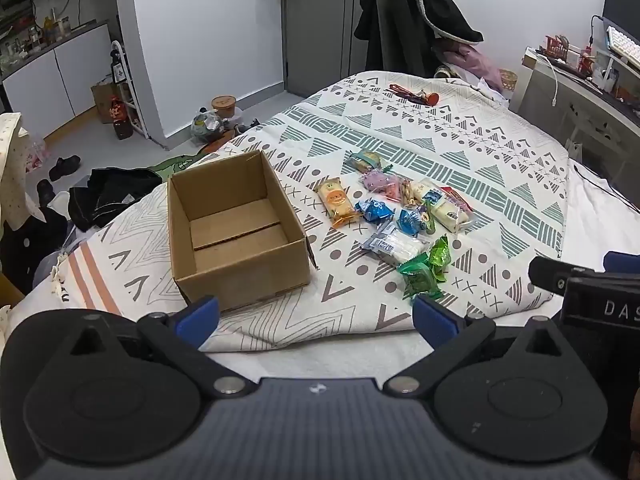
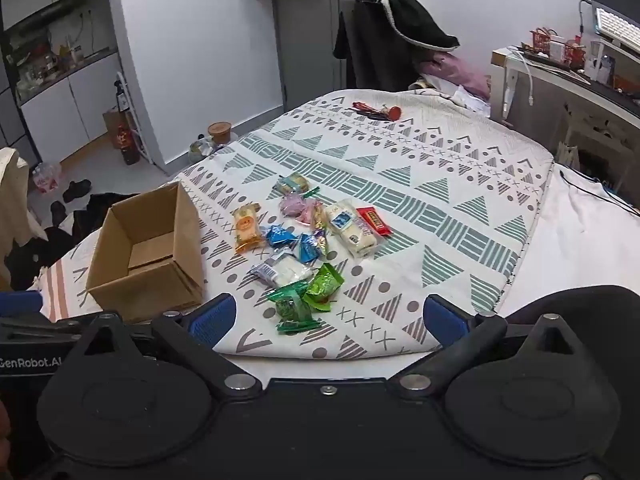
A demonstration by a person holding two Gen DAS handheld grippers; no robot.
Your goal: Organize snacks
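Note:
An empty open cardboard box (image 1: 236, 232) (image 2: 148, 256) stands on the patterned bedspread (image 1: 400, 128) (image 2: 400, 168). To its right lies a loose cluster of wrapped snacks: an orange pack (image 1: 337, 202) (image 2: 248, 230), blue packs (image 1: 374, 210) (image 2: 280, 236), a white pack (image 1: 394, 244) (image 2: 282, 270), green packs (image 1: 424, 274) (image 2: 308, 296), a long white pack (image 1: 444, 206) (image 2: 352, 228) and a red bar (image 2: 374, 220). My left gripper (image 1: 316, 316) is open, low at the bed's near edge. My right gripper (image 2: 330, 318) is open too, just short of the green packs. Neither holds anything.
A red-handled item (image 1: 416, 96) (image 2: 376, 111) lies at the far end of the bed. Clothes hang on a chair (image 1: 404, 24) behind it. A desk (image 1: 580, 80) stands to the right. Dark clothes and shoes (image 1: 64, 166) litter the floor on the left.

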